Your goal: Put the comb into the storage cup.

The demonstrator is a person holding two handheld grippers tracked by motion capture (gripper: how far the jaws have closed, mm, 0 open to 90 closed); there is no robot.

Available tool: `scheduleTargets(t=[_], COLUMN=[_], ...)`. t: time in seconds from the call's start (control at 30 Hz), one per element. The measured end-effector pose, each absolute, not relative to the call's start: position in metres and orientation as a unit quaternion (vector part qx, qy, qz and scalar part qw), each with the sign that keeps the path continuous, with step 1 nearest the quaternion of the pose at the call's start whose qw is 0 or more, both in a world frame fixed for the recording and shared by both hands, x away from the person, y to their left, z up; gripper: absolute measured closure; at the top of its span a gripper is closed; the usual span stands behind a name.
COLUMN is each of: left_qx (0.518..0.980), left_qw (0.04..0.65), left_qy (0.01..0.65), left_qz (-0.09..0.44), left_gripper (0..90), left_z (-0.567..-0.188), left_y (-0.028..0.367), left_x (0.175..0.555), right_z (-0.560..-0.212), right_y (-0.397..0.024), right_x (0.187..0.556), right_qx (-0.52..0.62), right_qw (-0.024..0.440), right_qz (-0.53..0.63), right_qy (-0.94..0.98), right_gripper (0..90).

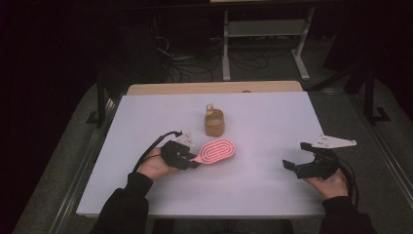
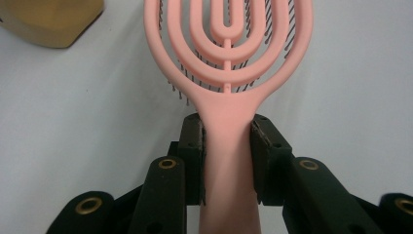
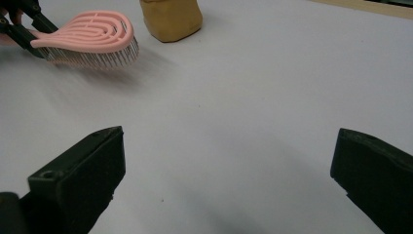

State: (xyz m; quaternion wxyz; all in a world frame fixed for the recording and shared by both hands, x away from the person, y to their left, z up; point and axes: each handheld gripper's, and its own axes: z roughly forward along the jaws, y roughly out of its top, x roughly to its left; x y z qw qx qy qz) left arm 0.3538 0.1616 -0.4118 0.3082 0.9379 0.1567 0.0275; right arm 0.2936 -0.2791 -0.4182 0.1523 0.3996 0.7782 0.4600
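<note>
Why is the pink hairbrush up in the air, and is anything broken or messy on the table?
Nothing looks broken or spilled. The pink hairbrush is lifted because the left gripper pinches its handle, bristles pointing down. The tan holder stands upright behind it. The right gripper waits open, with nothing between its jaws.

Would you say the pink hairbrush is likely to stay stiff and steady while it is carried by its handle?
Probably stiff: the pink hairbrush juts level from the left gripper without sagging. Its slotted open head suggests it is light. The smooth, narrow handle might pivot between the pads if bumped.
</note>
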Motion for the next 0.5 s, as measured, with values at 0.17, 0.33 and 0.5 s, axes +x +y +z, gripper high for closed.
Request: scheduleTargets(t=[0.17,0.33,0.5], left_qx=[0.936,0.933,0.926], left_qw=[0.313,0.318,0.333], left_qy=[0.158,0.162,0.172], left_qz=[0.03,0.038,0.044], left_gripper=[70.0,70.0,70.0], left_z=[-0.409,-0.406,-0.402], left_y=[0.164,0.168,0.173], left_x=[0.354,0.355,0.356], right_z=[-0.418,-0.418,-0.418], right_y=[-0.279,-0.279,-0.279], right_x=[0.294,0.293,0.293], right_qx=[0.4,0.399,0.399], right_qw=[0.152,0.152,0.152], right_qz=[0.46,0.46,0.461], right_qy=[0.778,0.778,0.778], right_gripper=[0.0,0.0,0.0])
